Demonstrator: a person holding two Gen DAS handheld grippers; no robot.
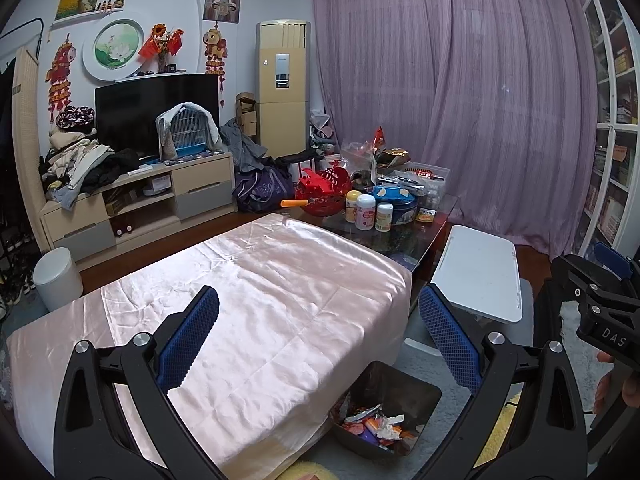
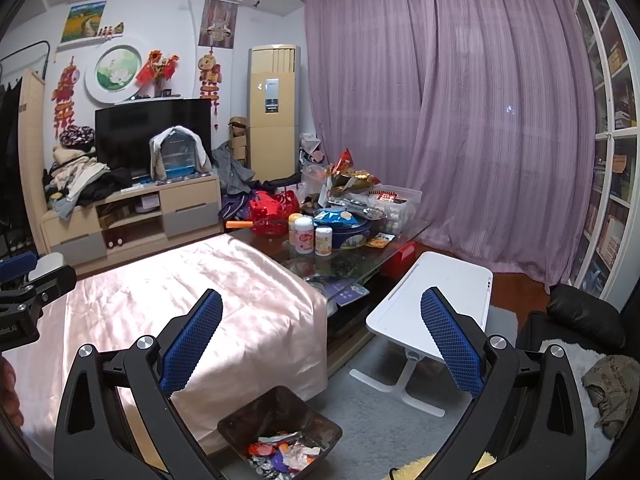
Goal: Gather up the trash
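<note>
A dark square trash bin (image 1: 404,396) stands on the grey rug at the near corner of the table; it also shows in the right wrist view (image 2: 280,412). Crumpled wrappers (image 1: 376,426) in red, orange, silver and purple lie in it, also seen from the right wrist (image 2: 284,454). My left gripper (image 1: 318,336) is open and empty above the pink satin cloth (image 1: 260,300). My right gripper (image 2: 322,336) is open and empty above the cloth's corner (image 2: 200,300) and the bin. Each gripper appears at the edge of the other's view.
A glass coffee table (image 2: 400,236) beyond the cloth carries bottles (image 2: 304,236), a blue tin (image 2: 348,232), a red basket (image 2: 272,208) and snack bags. A white lap desk (image 2: 436,300) stands at right. A TV stand (image 2: 132,216) is at left, a white bin (image 1: 58,278) on the floor.
</note>
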